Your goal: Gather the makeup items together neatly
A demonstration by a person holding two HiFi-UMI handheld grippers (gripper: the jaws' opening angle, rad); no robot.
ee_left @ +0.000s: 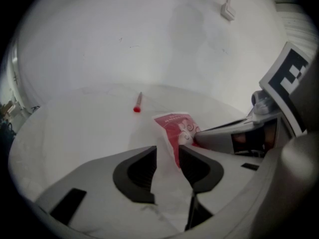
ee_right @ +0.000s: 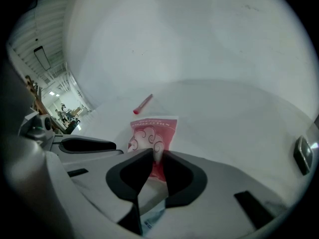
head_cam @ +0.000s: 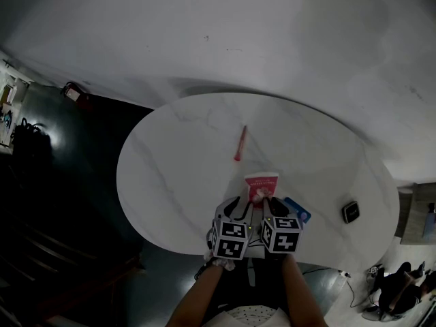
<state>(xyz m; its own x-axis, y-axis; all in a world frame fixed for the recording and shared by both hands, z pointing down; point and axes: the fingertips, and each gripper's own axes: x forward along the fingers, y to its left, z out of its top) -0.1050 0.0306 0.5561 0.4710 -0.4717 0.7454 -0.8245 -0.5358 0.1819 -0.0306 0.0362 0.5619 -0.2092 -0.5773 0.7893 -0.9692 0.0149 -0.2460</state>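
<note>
The red sachet (head_cam: pixel 262 184) lies at the near edge of the table (head_cam: pixel 170 176), its near end pinched in the right gripper (ee_right: pixel 157 159), seemingly for repositioning. The left gripper (ee_left: pixel 168 158) stands spread about its clear corner, not pressing, probably as support; the red pencil (head_cam: pixel 240 144) lies ungathered toward the table's middle

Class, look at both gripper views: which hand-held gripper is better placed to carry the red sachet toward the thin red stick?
Right. The right hand-held gripper has narrow jaws that appear to pinch the near end of the red sachet; the left hand-held gripper stands open, off to one side.
</note>
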